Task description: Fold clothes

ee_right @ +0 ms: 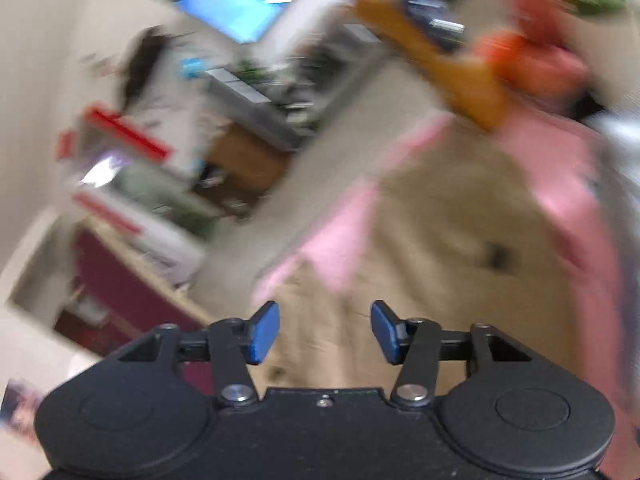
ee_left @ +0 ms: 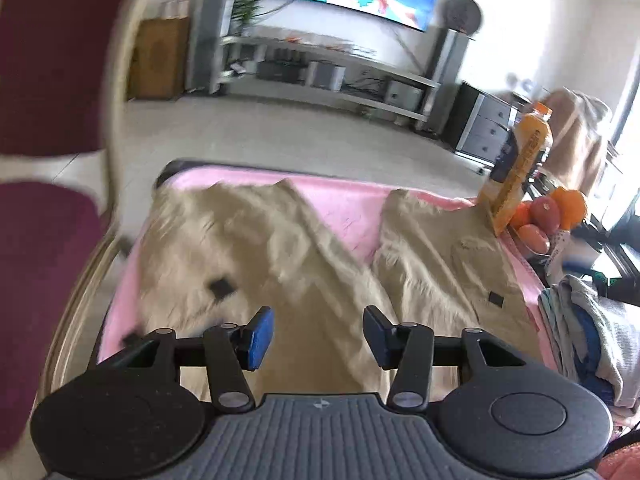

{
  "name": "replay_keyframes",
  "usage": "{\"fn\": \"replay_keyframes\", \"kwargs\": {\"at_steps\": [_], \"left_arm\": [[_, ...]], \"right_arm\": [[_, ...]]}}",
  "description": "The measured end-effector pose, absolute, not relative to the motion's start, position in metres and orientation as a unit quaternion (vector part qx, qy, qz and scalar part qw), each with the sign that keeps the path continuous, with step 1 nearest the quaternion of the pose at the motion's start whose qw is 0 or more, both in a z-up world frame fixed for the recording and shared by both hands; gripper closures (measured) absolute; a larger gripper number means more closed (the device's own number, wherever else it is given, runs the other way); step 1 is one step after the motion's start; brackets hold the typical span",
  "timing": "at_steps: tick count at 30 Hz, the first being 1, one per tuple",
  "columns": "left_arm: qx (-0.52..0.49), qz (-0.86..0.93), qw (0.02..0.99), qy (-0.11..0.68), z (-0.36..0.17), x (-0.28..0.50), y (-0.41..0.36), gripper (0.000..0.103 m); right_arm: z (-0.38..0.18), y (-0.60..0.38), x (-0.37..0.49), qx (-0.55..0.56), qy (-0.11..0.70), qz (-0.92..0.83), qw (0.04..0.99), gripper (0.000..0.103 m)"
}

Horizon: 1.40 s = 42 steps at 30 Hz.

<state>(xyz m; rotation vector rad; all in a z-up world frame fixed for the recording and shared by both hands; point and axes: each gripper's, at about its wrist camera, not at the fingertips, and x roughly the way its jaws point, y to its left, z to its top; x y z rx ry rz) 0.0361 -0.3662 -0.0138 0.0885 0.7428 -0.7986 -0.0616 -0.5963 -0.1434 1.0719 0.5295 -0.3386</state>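
A pair of beige trousers (ee_left: pixel 304 264) lies spread on a pink cloth (ee_left: pixel 344 204) covering the table, its two legs fanning away from me, each with a small black patch. My left gripper (ee_left: pixel 318 334) hovers open over the waist end, with nothing between its blue pads (ee_left: pixel 260 338). In the blurred right wrist view the same trousers (ee_right: pixel 452 248) lie below my right gripper (ee_right: pixel 325 330), which is open and empty above the fabric near the table's left edge.
An orange juice bottle (ee_left: pixel 520 168) and a bowl of fruit (ee_left: pixel 548 216) stand at the table's far right corner. A pile of folded clothes (ee_left: pixel 588 328) sits at the right. A maroon chair (ee_left: pixel 44 200) stands at the left. A TV stand (ee_left: pixel 328 68) lies beyond.
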Motion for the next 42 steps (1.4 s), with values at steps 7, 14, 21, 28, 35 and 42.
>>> {"fn": "replay_keyframes", "kwargs": {"at_steps": [7, 14, 21, 28, 35, 42], "left_arm": [[0.041, -0.388, 0.814, 0.43, -0.083, 0.079, -0.42, 0.067], [0.107, -0.415, 0.811, 0.399, -0.102, 0.071, -0.451, 0.061], [0.122, -0.331, 0.825, 0.441, -0.118, 0.11, -0.431, 0.064], [0.052, -0.241, 0.87, 0.427, -0.097, 0.136, -0.403, 0.062], [0.04, -0.235, 0.877, 0.417, -0.107, 0.168, -0.403, 0.064], [0.109, -0.15, 0.896, 0.403, -0.124, 0.177, -0.408, 0.053]], "right_arm": [[-0.159, -0.615, -0.001, 0.484, 0.271, -0.106, 0.825, 0.069], [-0.197, -0.608, 0.048, 0.511, 0.345, 0.041, 0.786, 0.042], [-0.217, -0.669, 0.017, 0.545, 0.315, -0.08, 0.773, 0.052], [-0.191, -0.713, -0.051, 0.504, 0.215, -0.321, 0.772, 0.045], [-0.164, -0.697, -0.004, 0.446, 0.21, -0.242, 0.836, 0.053], [-0.194, -0.709, 0.022, 0.527, 0.235, -0.167, 0.8, 0.058]]}}
